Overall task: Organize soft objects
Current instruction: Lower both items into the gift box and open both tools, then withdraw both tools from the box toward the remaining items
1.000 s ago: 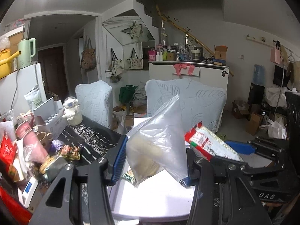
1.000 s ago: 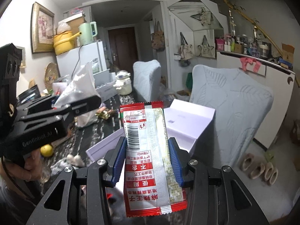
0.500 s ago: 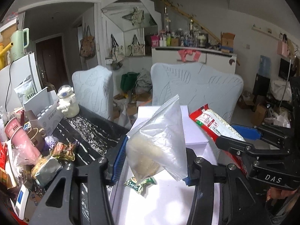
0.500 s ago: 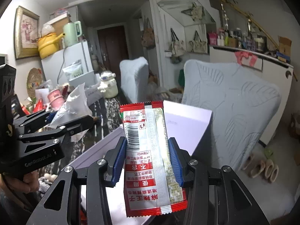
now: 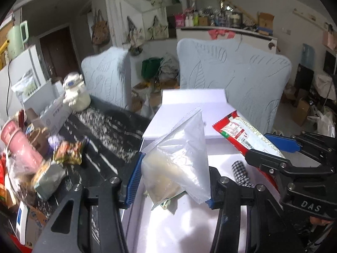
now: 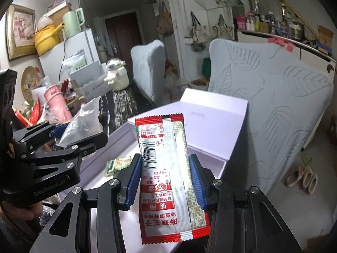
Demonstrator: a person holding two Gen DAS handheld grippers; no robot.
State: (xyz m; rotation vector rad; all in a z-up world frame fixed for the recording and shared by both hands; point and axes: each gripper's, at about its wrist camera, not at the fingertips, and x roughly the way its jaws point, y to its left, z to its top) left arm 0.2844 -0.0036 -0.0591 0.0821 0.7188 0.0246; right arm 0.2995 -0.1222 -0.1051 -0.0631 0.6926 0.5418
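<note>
My left gripper [image 5: 171, 179] is shut on a clear plastic bag [image 5: 179, 158] with pale contents, held over the open white box [image 5: 189, 227]. In the right wrist view my right gripper [image 6: 165, 181] is shut on a red and white snack packet [image 6: 166, 175], also above the box [image 6: 210, 147]. The packet [image 5: 244, 135] and right gripper [image 5: 280, 149] show at the right of the left wrist view. The bag [image 6: 84, 124] and left gripper [image 6: 69, 139] show at the left of the right wrist view. A green packet [image 6: 118, 164] and a checkered cloth [image 5: 240, 172] lie inside the box.
The box's raised lid [image 5: 193, 109] stands at its far side. Two chairs with pale blue covers [image 5: 233, 71] stand beyond the dark table [image 5: 109, 130]. Cluttered at the table's left are a pink cup [image 5: 19, 147], snack wrappers [image 5: 67, 149] and a white robot figure [image 5: 75, 92].
Both grippers have come forward and down toward the white box, each still holding its item. The box interior now fills more of both views.
</note>
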